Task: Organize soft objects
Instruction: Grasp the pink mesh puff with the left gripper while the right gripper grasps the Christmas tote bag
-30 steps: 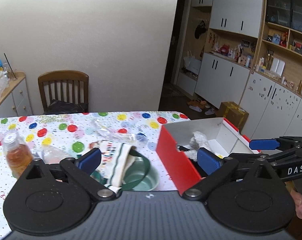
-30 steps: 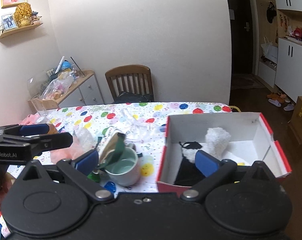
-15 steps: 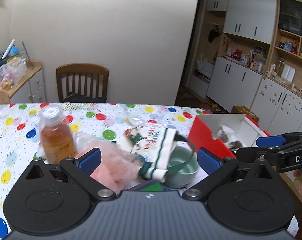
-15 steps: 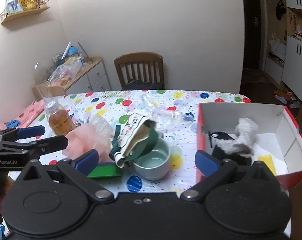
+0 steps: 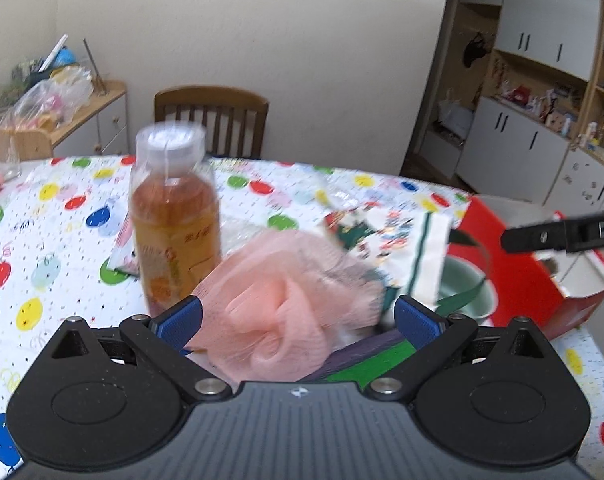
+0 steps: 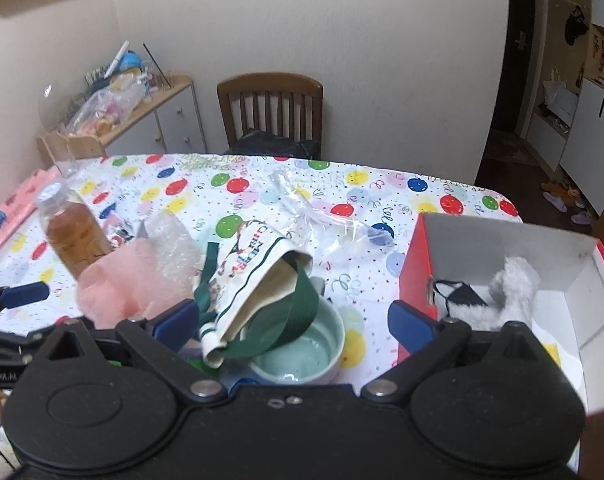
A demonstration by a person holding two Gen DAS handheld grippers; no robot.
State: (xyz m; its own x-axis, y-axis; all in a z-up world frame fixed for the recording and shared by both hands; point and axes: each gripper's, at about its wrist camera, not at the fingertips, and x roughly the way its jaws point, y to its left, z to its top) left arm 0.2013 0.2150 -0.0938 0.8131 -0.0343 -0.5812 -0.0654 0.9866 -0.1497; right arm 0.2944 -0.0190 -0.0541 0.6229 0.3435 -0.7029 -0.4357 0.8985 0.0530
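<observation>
A pink mesh bath puff (image 5: 278,308) lies on the balloon-print tablecloth, right between the open fingers of my left gripper (image 5: 298,320); it also shows in the right wrist view (image 6: 114,288). A printed cloth bag with green straps (image 6: 254,280) drapes over a pale green bowl (image 6: 302,352). My right gripper (image 6: 294,320) is open and empty above the bowl. A red box (image 6: 501,280) at the right holds a white fluffy item (image 6: 509,284) and a black cloth (image 6: 457,296).
A bottle of amber drink (image 5: 174,224) stands just left of the puff. Clear plastic wrap (image 6: 321,216) lies mid-table. A green and purple flat item (image 5: 365,356) lies under the puff. A wooden chair (image 6: 270,108) and a cluttered sideboard (image 6: 134,112) stand behind the table.
My left gripper has swung left from the red box to the pink puff, which now sits between its fingers. My right gripper has shifted left and closer to the bowl.
</observation>
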